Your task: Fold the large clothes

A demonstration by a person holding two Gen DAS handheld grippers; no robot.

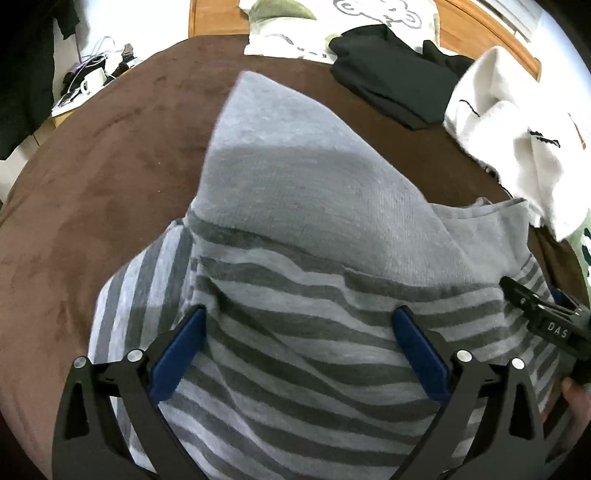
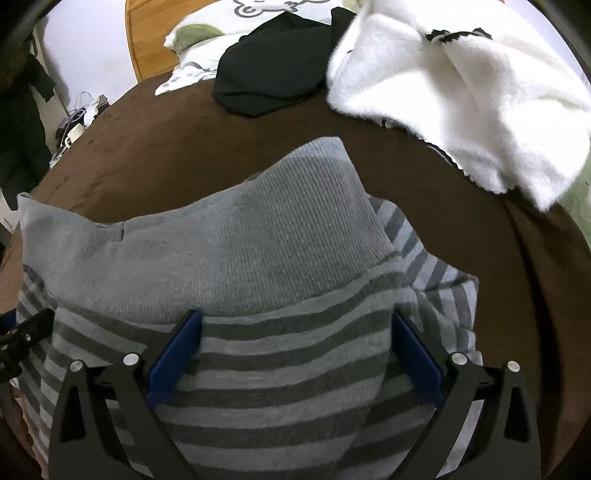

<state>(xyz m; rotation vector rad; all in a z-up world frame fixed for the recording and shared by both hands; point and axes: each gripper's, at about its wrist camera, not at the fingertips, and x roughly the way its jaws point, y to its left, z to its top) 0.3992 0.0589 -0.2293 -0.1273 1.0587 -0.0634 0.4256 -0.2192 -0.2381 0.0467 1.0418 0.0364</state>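
A grey striped garment (image 1: 295, 325) with a plain grey ribbed band (image 1: 280, 177) lies on the brown bed cover (image 1: 110, 184). It also shows in the right wrist view (image 2: 288, 354), with its band (image 2: 229, 251) on top. My left gripper (image 1: 301, 317) is open, its blue pads (image 1: 177, 354) spread wide just above the striped cloth, holding nothing. My right gripper (image 2: 297, 321) is open the same way over the striped part. The right gripper's black body (image 1: 546, 321) shows at the right edge of the left wrist view; the left one (image 2: 26, 332) shows at the left edge of the right wrist view.
A white fleece garment (image 2: 461, 92) and a black garment (image 2: 273, 77) lie at the far side of the bed, near a printed pillow (image 2: 207, 37) and the wooden headboard (image 1: 218, 18). A cluttered side table with a mug (image 1: 92, 79) stands far left.
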